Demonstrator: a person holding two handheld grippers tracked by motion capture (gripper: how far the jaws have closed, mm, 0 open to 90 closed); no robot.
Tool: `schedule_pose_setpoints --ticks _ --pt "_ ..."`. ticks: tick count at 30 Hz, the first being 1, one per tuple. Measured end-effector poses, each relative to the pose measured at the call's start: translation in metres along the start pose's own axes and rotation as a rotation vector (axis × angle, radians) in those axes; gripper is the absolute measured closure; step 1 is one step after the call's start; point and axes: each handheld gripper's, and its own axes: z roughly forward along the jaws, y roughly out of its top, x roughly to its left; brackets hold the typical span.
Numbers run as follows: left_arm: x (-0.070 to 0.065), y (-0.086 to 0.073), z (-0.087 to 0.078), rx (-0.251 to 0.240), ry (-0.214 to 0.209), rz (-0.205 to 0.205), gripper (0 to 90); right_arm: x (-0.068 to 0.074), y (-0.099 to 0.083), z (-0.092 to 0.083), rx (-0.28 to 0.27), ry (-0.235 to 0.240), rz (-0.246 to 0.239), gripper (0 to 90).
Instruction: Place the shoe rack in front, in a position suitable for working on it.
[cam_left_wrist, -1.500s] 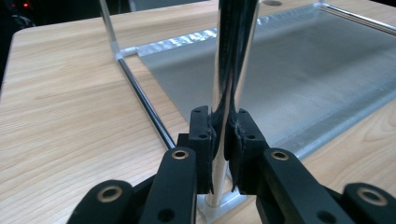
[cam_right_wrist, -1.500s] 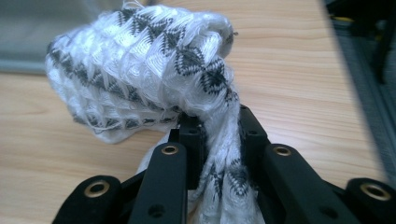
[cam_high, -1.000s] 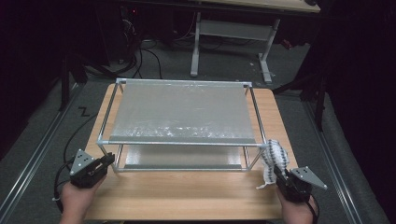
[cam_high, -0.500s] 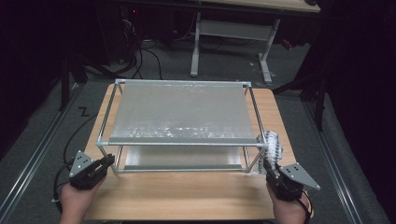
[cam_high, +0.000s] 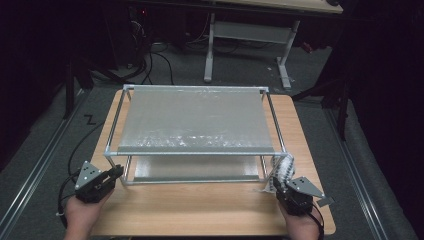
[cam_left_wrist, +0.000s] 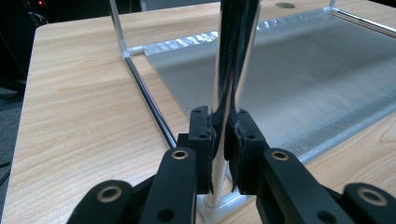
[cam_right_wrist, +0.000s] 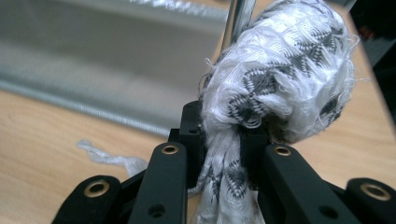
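The right gripper (cam_right_wrist: 223, 154) clamps a white cloth (cam_right_wrist: 280, 74) that hides the rack post behind it; the left gripper (cam_left_wrist: 223, 144) grips the rack's corner post (cam_left_wrist: 233, 56) (its top is cut off).

Wood-grain table top (cam_high: 200, 210) showing a matt finish; rack post (cam_left_wrist: 231, 70) gleaming as polished metal; shelf sheets (cam_high: 195, 122) appearing dull, finely textured silver; woven cloth (cam_right_wrist: 280, 79) fraying, white with grey pattern; gripper jaws looking matt black plastic.
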Motion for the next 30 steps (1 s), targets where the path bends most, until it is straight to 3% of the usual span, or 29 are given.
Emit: schedule_pose_setpoints --ticks 8,16,23,30 --pt "0.0 0.001 0.001 0.002 0.001 0.003 80.7 -0.005 -0.019 0.025 0.106 0.049 0.038 77.0" --pt "0.0 0.0 0.001 -0.002 0.002 -0.002 80.6 -0.012 -0.03 0.038 0.175 0.07 0.08 76.8" --pt "0.0 0.0 0.001 -0.006 0.002 -0.004 80.6 -0.014 -0.031 0.038 0.171 0.072 0.086 76.8" --pt "0.0 0.0 0.001 -0.005 0.0 0.0 80.7 -0.014 -0.024 0.029 0.118 0.058 0.064 76.5"
